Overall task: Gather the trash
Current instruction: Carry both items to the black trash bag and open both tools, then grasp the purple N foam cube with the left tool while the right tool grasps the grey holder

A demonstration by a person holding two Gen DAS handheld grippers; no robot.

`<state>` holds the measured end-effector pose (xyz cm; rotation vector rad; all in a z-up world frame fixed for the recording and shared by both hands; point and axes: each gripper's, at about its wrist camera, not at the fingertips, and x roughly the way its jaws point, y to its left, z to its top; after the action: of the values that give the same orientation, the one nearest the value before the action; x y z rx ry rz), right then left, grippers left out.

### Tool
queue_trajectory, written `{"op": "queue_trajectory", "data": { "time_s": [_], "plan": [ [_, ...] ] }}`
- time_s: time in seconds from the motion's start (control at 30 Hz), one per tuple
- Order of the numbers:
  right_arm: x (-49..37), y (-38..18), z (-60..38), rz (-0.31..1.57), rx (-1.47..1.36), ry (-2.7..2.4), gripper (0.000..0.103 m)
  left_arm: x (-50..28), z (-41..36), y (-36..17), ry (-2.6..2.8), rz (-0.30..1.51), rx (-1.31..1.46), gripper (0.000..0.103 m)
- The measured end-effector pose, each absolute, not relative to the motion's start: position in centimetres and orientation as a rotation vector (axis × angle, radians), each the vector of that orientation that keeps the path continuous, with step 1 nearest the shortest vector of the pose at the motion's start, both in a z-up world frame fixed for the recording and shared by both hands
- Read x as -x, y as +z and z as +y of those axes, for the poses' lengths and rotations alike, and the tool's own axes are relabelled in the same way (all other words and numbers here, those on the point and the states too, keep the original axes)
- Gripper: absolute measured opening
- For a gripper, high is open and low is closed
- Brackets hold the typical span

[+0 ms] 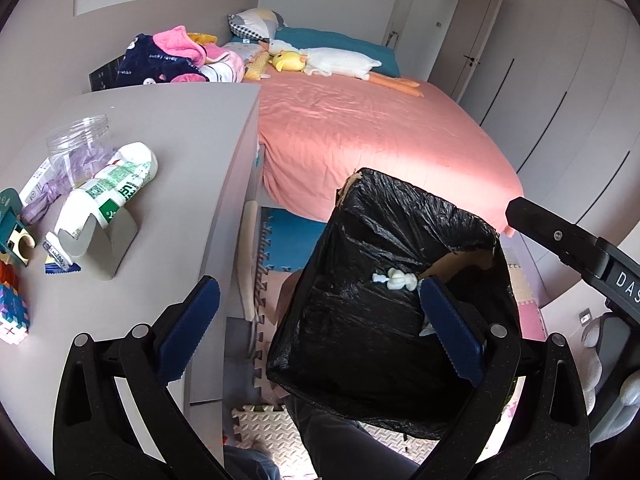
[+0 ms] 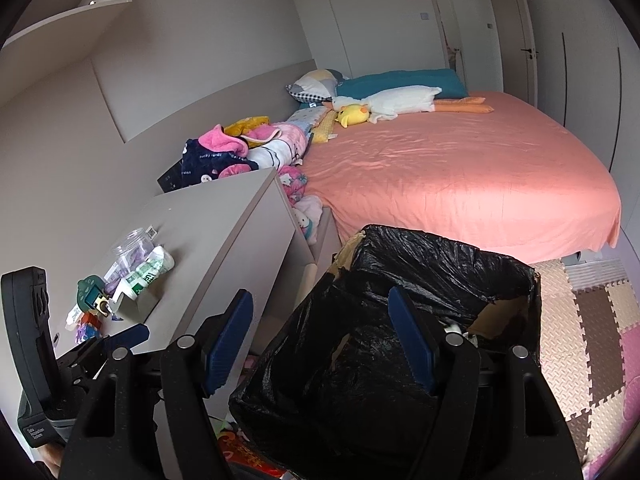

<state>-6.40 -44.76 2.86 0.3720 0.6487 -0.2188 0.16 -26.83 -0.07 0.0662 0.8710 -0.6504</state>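
The bin bag (image 1: 384,320) is glossy black, torn brown cardboard (image 1: 460,260) showing at its rim. The bed sheet (image 1: 360,128) is salmon pink; far on it lie a teal pillow (image 1: 336,42), a white goose (image 1: 340,62) with orange legs and a yellow duck (image 1: 286,60). The desk (image 1: 192,152) is pale grey. The left wrapper (image 1: 120,188) is white with green print. Gripper pads (image 1: 188,328) are dark blue. The floor mats (image 2: 580,340) form a beige, brown and pink patchwork.

left gripper (image 1: 320,328): matte black plastic frame, two angled arms with slotted cut-outs
left fingers (image 1: 450,324): dark blue ribbed pads on black backing
pivots: round silver pins at each arm joint
right gripper (image 2: 320,344): same black frame, blue pads, silver pins
markings: white letters "DAS" on the black body at far right of the left view
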Motion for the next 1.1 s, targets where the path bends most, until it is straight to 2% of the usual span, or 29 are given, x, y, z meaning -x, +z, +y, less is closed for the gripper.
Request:
{"op": "queue_trajectory", "data": {
  "time_s": [0.83,1.1],
  "plan": [
    [-0.4,0.9,-33.7,0.713,-0.291,0.043,0.071,-2.1,-14.0,-0.7,-0.337,0.857,0.005,0.097],
    [-2.5,-0.2,-30.2,0.751,-0.254,0.117,0.075,-3.4,-10.1,-1.4,-0.249,0.870,0.056,0.097]
  ]
}}
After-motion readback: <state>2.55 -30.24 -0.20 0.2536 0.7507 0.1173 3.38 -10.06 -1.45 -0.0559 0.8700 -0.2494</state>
